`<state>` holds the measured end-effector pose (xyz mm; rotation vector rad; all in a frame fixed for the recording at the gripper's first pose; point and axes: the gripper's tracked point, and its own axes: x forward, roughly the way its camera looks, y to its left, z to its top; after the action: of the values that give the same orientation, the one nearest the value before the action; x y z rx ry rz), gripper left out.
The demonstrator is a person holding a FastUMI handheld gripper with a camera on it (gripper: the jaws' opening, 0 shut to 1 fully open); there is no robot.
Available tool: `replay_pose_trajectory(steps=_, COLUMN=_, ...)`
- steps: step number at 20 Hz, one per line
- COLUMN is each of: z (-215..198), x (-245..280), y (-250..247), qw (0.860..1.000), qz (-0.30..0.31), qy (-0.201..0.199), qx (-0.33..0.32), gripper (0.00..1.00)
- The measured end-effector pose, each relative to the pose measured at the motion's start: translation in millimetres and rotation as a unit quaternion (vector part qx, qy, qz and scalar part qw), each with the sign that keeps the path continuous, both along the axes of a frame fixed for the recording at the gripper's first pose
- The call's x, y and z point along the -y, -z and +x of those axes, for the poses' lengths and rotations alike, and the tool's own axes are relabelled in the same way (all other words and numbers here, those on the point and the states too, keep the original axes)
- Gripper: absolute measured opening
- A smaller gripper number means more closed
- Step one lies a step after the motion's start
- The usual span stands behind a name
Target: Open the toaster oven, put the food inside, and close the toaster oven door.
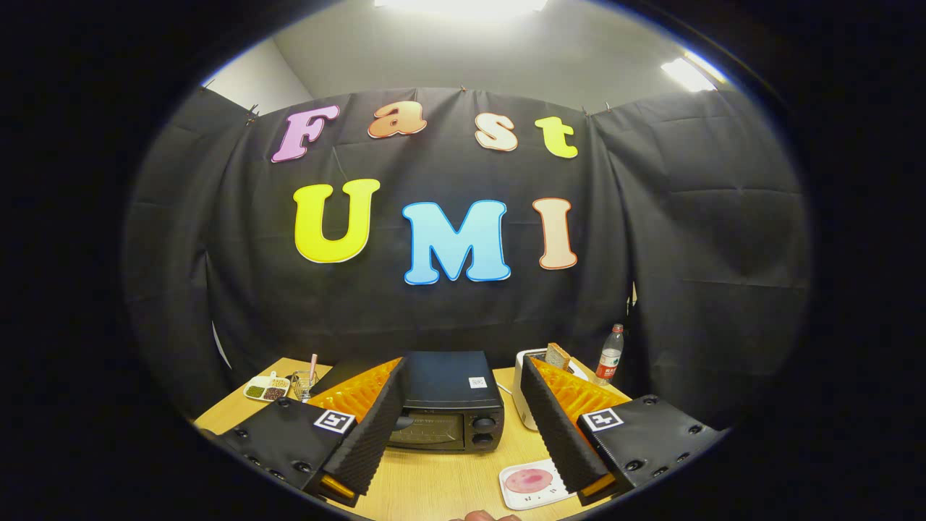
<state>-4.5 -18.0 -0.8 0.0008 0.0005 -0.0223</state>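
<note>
Lit from above by two ceiling lamps [463, 6], both blown out to white glare. Bright, even light on the worktop [434, 485]; dark, dull cloth wall behind. Strong fisheye bending toward the rim. Sharp focus throughout, soft shadow under the open tongs [463, 427].

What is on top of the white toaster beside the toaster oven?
A slice of bread sticks up out of the white toaster. The open claw has one finger covering the toaster's lower front, so whether a second slot is filled cannot be seen.

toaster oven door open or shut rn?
Shut. The toaster oven door sits upright, flush with its front, glass facing the open gripper, whose fingers are held apart short of it.
</note>
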Motion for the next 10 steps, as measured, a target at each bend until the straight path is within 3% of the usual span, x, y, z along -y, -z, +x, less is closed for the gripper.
replay_pose_trajectory(steps=10, z=16.8, x=-15.0, y=18.5, qw=0.999, qz=0.004, qy=-0.015, qx=-0.034, gripper=0.98)
